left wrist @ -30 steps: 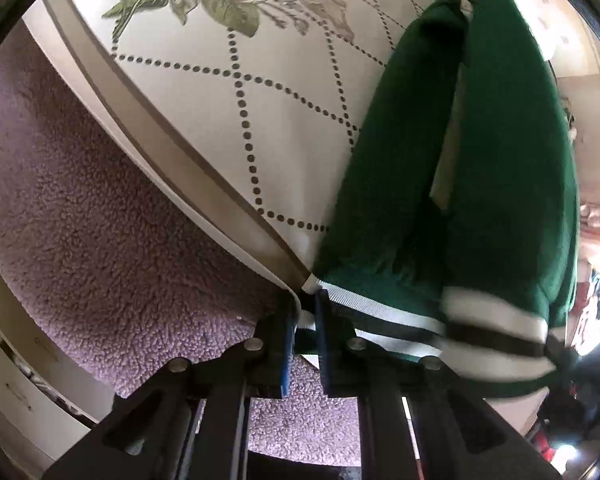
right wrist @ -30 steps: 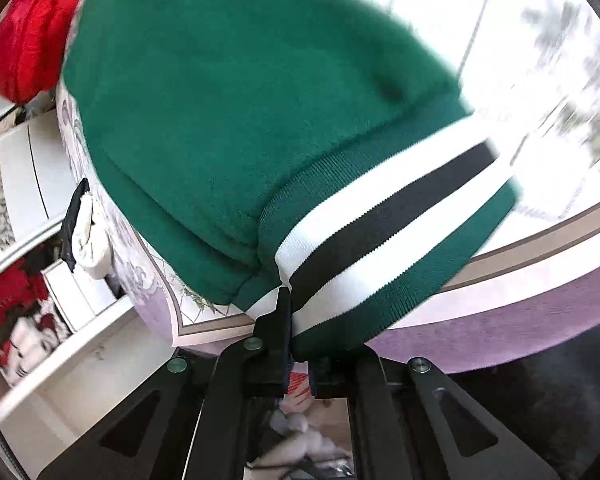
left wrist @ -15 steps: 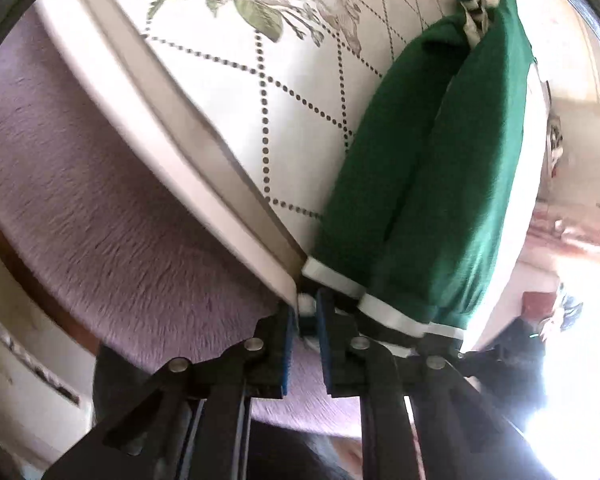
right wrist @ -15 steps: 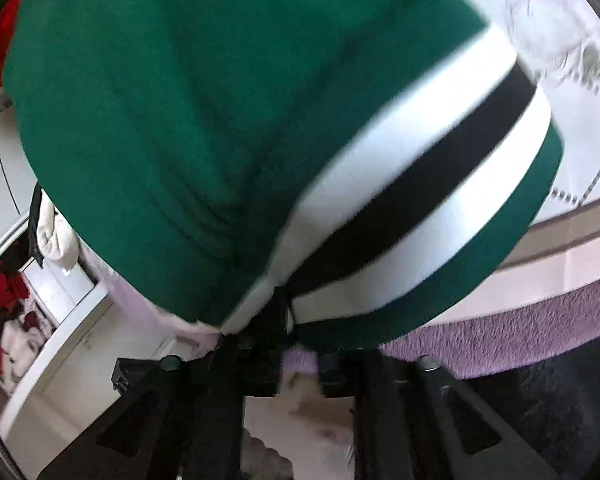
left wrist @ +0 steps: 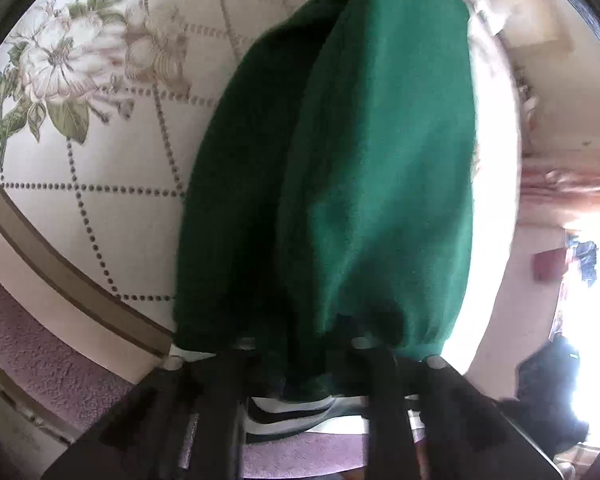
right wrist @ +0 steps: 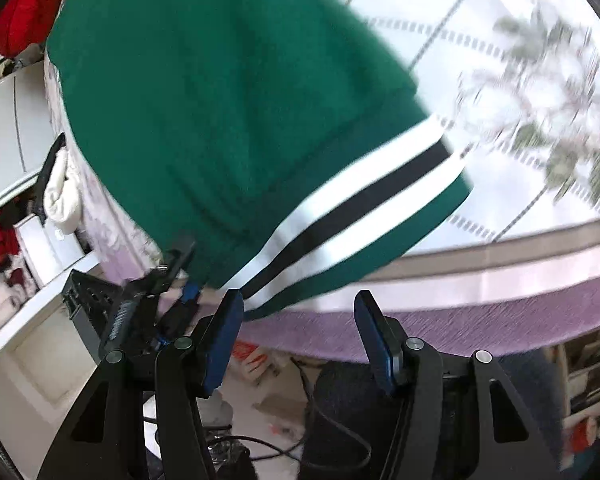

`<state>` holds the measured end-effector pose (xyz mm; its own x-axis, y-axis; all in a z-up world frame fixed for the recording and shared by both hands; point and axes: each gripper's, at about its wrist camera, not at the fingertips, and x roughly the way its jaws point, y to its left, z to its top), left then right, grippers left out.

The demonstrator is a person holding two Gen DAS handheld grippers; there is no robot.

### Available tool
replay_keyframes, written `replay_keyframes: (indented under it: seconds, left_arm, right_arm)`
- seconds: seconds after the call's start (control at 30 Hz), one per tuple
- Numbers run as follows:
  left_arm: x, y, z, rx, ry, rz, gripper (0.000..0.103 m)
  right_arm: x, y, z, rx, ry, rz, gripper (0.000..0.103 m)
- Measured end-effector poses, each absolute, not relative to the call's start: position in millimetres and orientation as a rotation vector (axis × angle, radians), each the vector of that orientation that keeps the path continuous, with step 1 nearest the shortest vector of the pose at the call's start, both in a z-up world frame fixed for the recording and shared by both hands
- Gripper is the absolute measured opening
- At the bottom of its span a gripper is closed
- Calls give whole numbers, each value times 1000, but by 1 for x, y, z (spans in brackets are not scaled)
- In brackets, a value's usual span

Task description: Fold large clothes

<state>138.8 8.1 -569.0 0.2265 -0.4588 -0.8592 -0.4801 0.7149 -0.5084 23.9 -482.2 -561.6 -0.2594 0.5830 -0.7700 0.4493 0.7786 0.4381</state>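
A green sweater [left wrist: 380, 160] with a white-and-black striped hem [right wrist: 360, 204] lies on a cream floral quilt [left wrist: 112, 160]. My left gripper [left wrist: 300, 332] is shut on the hem's edge. Folded green cloth drapes over its fingertips and hides them, and a piece of striped hem [left wrist: 292, 412] shows below. In the right wrist view, my right gripper [right wrist: 300, 300] has its jaws opening. Its blue pads [right wrist: 224, 332] touch nothing, and the hem's corner lies just beyond the left pad. The left gripper [right wrist: 176, 276] shows there at the sweater's near-left edge.
A purple fleece blanket [right wrist: 460, 320] hangs over the bed's near edge. Something red [right wrist: 24, 4] lies at the bed's far left. White shelving [right wrist: 20, 120] with a hanging white cloth [right wrist: 60, 196] stands left of the bed. Cables and clutter [right wrist: 260, 452] cover the floor below.
My right gripper has opened and let go of the striped hem. My left gripper has risen with its edge, and the green cloth now drapes over its fingers.
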Motion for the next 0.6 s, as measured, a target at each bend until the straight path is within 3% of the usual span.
replay_keyframes:
  seconds: [0.1, 0.3, 0.43, 0.5, 0.53, 0.57, 0.6]
  left_arm:
    - [127, 25, -545, -809, 1332, 36, 7]
    - [108, 51, -601, -820, 1434, 44, 12]
    - [103, 50, -587, -839, 1459, 7, 16]
    - [101, 48, -578, -889, 1454, -2, 22]
    - [96, 53, -573, -902, 1454, 18, 23]
    - [90, 59, -570, -922, 1450, 32, 30]
    - [85, 65, -569, -950, 1445, 37, 45]
  right_arm:
    - [38, -496, -549, 759, 1857, 135, 60]
    - [68, -524, -555, 680, 1814, 107, 60]
    - [95, -509, -576, 576, 1813, 216, 60]
    - [99, -506, -598, 603, 1853, 298, 63]
    - [97, -504, -608, 656, 1877, 332, 75]
    - [94, -506, -623, 744, 1909, 352, 77]
    - [92, -509, -630, 801, 1908, 354, 79]
